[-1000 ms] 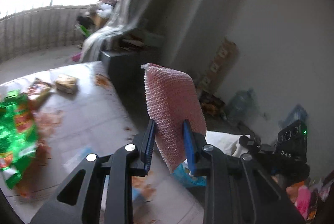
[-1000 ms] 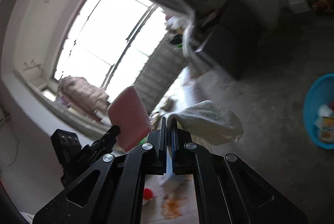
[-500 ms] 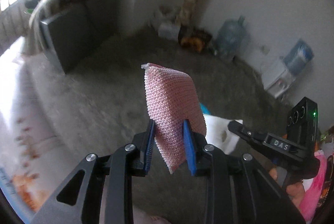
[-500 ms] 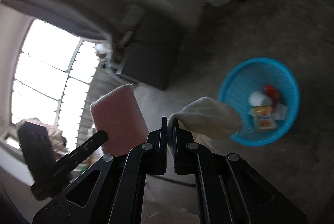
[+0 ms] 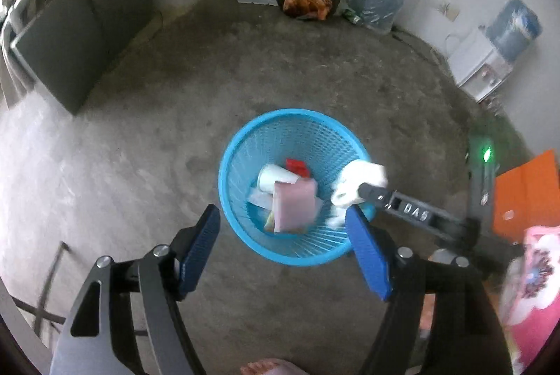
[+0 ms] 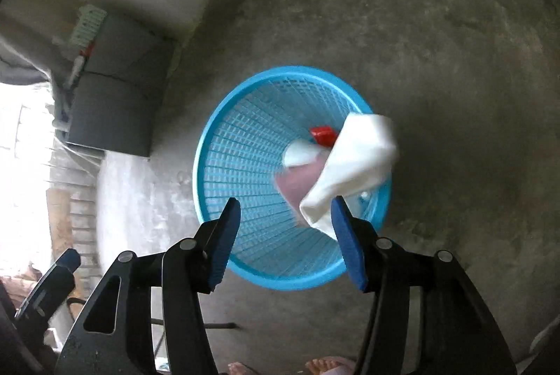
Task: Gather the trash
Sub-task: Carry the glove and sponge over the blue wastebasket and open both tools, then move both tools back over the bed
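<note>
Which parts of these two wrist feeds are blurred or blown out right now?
Left wrist view: the white tissue and pink sponge in the blue basket are motion-smeared; the floor is sharp. Right wrist view: the same tissue is smeared, and the window area is overexposed.

— How do we stand with the left gripper [image 5: 281, 240]?

— We hold it pointing steeply down, and its jaws have just been opening. They gape wide, with nothing pressed between the blue pads [image 5: 201, 250].

— And the right gripper [image 6: 285, 236]?

— It also tips steeply down, and its jaws have just been opening too. The pads stand apart and clamp nothing. In the left wrist view we see its finger reaching in from the right.
</note>
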Action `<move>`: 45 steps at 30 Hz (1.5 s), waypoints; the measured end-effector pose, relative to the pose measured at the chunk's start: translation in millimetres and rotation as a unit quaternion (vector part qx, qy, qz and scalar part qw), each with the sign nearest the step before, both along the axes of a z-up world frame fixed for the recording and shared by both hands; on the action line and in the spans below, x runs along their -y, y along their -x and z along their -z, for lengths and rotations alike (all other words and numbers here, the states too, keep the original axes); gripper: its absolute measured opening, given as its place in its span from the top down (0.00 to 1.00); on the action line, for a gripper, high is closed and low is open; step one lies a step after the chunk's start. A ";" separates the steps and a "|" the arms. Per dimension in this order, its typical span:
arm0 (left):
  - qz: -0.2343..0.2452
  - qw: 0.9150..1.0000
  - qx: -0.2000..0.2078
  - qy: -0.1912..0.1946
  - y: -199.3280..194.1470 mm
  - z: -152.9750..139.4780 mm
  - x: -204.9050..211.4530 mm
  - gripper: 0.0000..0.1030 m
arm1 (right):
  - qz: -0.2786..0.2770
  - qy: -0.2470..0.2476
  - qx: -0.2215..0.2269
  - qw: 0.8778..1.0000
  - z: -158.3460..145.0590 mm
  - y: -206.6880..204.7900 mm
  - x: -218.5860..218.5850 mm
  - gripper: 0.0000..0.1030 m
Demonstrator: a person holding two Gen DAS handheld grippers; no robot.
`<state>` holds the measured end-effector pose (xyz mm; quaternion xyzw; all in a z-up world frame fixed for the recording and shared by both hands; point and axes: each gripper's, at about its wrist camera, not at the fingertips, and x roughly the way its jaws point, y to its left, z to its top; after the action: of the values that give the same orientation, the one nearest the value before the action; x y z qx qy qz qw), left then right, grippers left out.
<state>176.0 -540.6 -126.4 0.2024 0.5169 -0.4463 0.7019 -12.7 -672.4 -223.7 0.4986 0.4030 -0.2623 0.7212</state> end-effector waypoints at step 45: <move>-0.355 0.912 0.133 0.157 115.8 -171.1 -601.8 0.17 | -0.359 0.108 0.196 0.906 -253.3 -42.6 -370.3 0.37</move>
<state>60.2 61.2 44.6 -0.0493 0.3798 -0.2122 0.8991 29.9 -302.2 29.6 0.2803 0.3745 0.0752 0.8807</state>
